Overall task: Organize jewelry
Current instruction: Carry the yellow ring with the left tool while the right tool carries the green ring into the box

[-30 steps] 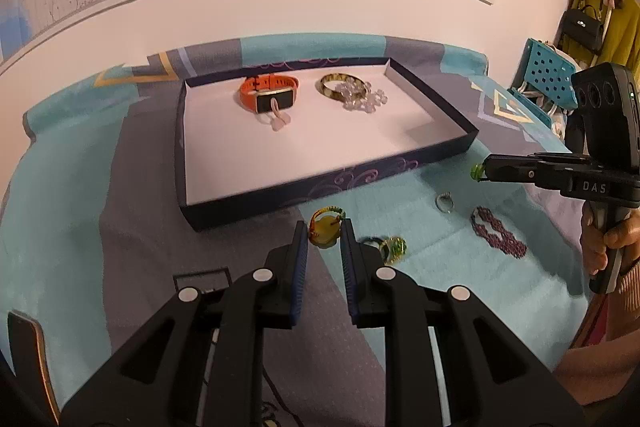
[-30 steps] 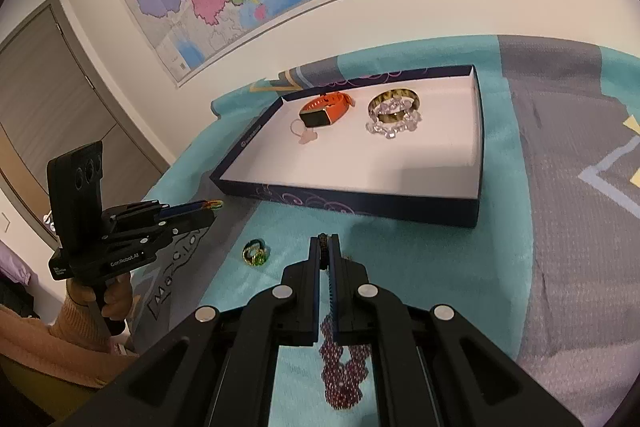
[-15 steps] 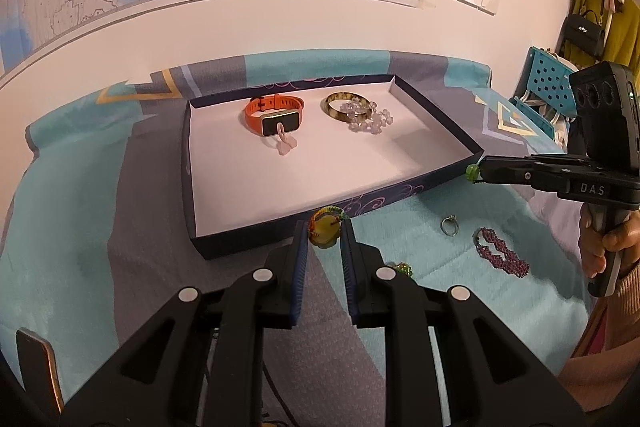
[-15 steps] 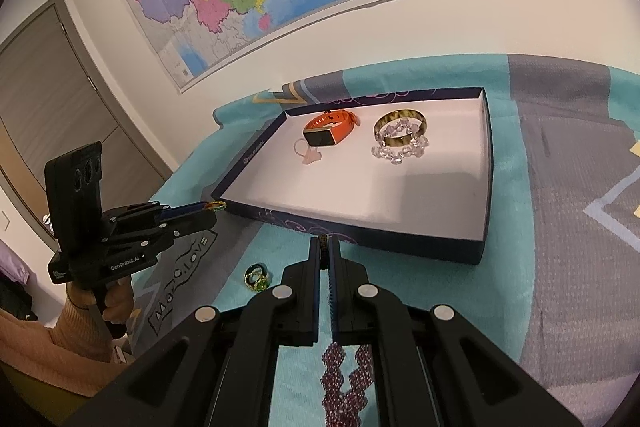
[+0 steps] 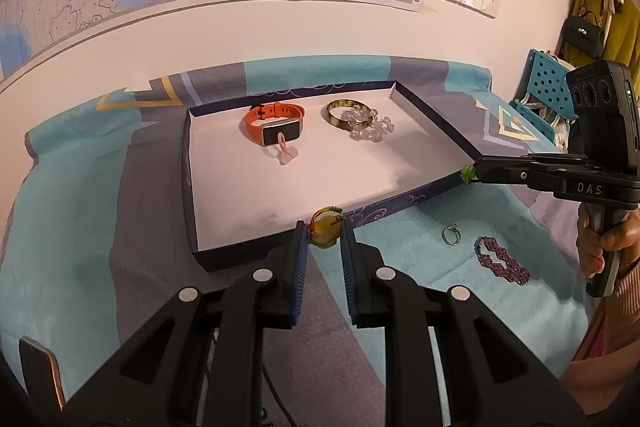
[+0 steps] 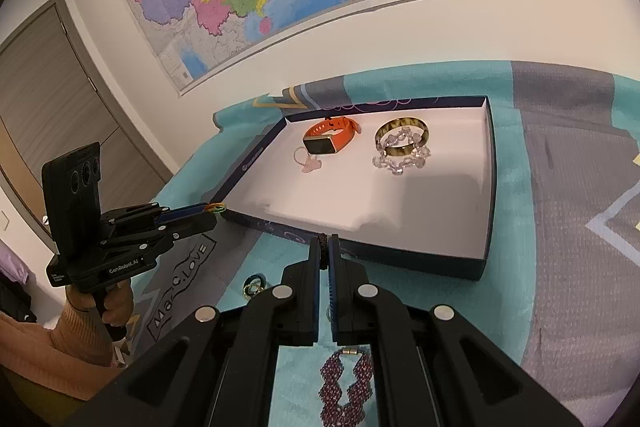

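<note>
- A small ring [image 5: 326, 227] with a yellow stone and a braided, many-coloured band is pinched between the tips of the left gripper [image 5: 324, 231], just over the near edge of the tray [image 5: 192, 187].
- The ring is judged light and stiff, with a smooth stone that could slip; it is best held across the stone's sides, as it seems to be now, and lightly.
- The ring's band stands upright above the stone, its hole facing the camera; no marked long axis is seen.
- The left jaws are closed to a narrow gap, just the ring's width.
- The right gripper [image 6: 325, 247] is almost fully closed on a small green piece [image 5: 466, 174], too small to name, over the tray's near right corner.
- Inside the tray, toward its far edge, an orange watch [image 5: 276, 129], a pink charm [image 5: 286, 155], a bangle [image 5: 346, 113] and a clear bead bracelet [image 5: 370, 125] are laid.
- On the bedspread [image 5: 72, 247] before the tray's near edge, a silver ring [image 5: 451, 235], a purple beaded bracelet [image 5: 502, 261] and a green ring [image 6: 254, 285] are left unsorted.
</note>
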The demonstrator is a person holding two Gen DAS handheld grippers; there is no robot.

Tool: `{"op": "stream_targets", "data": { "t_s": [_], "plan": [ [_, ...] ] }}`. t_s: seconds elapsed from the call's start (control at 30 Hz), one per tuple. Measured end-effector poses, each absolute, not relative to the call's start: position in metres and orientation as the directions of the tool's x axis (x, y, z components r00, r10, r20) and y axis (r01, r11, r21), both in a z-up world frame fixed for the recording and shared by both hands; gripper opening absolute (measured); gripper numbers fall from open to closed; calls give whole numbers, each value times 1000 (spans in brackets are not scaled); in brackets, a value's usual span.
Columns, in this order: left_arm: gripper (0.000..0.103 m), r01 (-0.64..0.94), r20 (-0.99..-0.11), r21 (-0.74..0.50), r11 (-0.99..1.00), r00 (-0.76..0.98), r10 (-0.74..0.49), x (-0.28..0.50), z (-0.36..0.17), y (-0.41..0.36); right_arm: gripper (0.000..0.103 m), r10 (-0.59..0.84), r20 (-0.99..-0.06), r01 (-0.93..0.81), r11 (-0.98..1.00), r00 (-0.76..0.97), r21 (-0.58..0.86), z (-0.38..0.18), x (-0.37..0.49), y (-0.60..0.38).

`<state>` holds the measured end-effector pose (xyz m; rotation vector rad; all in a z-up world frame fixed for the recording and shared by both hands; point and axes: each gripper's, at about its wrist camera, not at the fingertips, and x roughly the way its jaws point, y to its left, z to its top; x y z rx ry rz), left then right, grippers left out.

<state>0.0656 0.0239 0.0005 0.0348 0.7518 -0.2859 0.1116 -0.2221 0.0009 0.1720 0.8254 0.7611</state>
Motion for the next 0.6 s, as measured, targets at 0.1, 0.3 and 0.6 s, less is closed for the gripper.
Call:
{"op": "stream_targets", "data": {
  "t_s": [0.1, 0.3, 0.6],
  "plan": [
    [17, 266, -678, -70, 962, 694, -241, 69, 1, 24, 3, 672, -599, -547, 726, 435, 416, 2, 115, -220],
    [17, 269, -675, -68, 961, 696, -243, 76, 3, 25, 3, 671, -600, -552, 725, 435, 411, 4, 124, -216],
    [17, 268, -676, -70, 961, 696, -243, 92, 6, 25, 3, 678, -602, -543, 721, 422, 431, 3, 144, -212]
  ]
}}
